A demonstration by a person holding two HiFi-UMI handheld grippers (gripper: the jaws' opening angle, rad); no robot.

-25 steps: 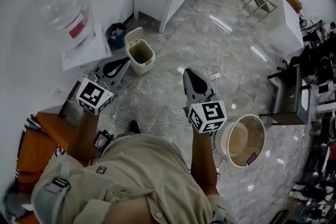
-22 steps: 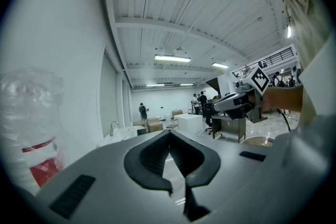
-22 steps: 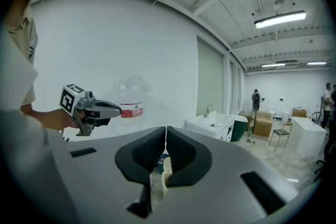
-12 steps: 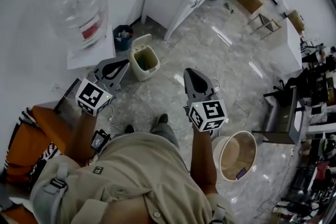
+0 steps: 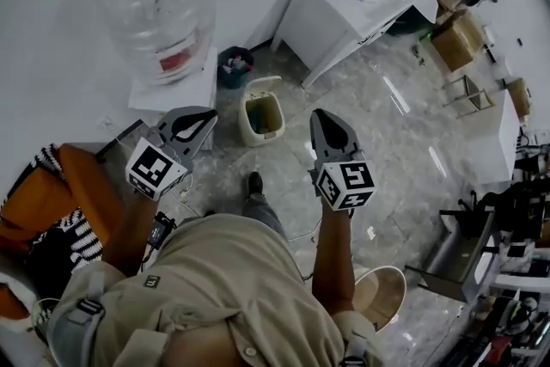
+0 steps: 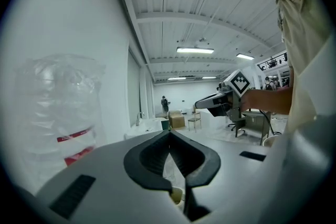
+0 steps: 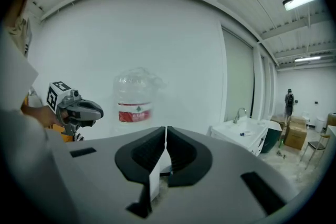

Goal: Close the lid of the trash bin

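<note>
Closer now, the cream plastic trash bin (image 5: 250, 130) sits mid-frame, its lid (image 5: 261, 83) up. I hold the left hand-held gripper (image 5: 207, 117) and right hand-held gripper (image 5: 320, 116) closed, empty; closing remains.

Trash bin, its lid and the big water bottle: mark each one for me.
Trash bin (image 5: 256, 136): head view, front wall of the body.
Lid (image 5: 262, 85): head view, middle of the raised flap.
Water bottle (image 5: 165, 9): head view, clear side above the red label.
</note>
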